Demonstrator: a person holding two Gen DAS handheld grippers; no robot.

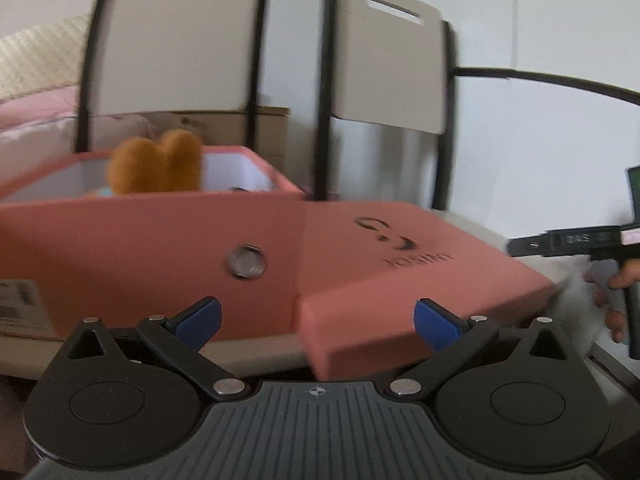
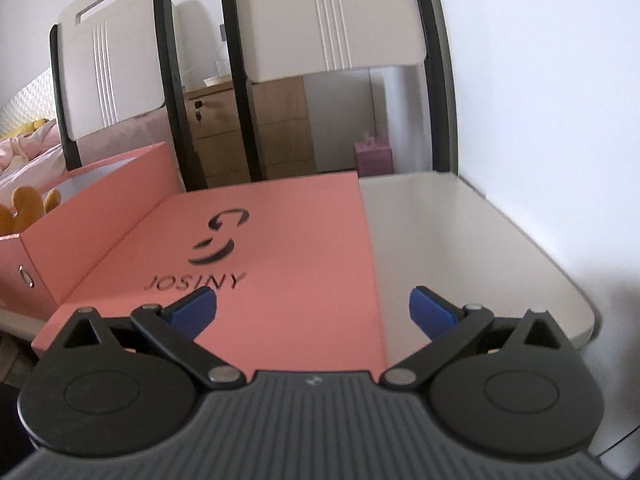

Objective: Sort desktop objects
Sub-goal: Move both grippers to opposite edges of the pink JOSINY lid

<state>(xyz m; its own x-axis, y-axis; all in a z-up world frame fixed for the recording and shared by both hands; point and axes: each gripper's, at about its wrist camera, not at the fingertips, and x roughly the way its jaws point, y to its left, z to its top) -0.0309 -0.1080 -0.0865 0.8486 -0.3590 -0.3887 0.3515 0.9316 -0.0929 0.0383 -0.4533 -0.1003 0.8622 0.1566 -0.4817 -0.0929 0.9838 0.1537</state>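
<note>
A pink shoe box [image 1: 140,248] stands open on the table, with an orange plush toy [image 1: 156,166] sticking up inside it. Its pink lid [image 1: 400,264], printed JOSINY, lies flat to the right of the box. My left gripper [image 1: 316,322] is open, low in front of the seam between box and lid, holding nothing. In the right wrist view the lid [image 2: 280,256] fills the middle and the box [image 2: 100,208] with the plush [image 2: 24,206] is at the left. My right gripper [image 2: 312,310] is open above the lid's near right edge.
Two white chairs [image 1: 176,40] [image 1: 392,56] stand behind the white table [image 2: 460,248]. A wooden drawer cabinet [image 2: 224,132] and a pink bed [image 2: 24,152] lie beyond. The other gripper in a hand [image 1: 592,248] shows at the right edge of the left wrist view.
</note>
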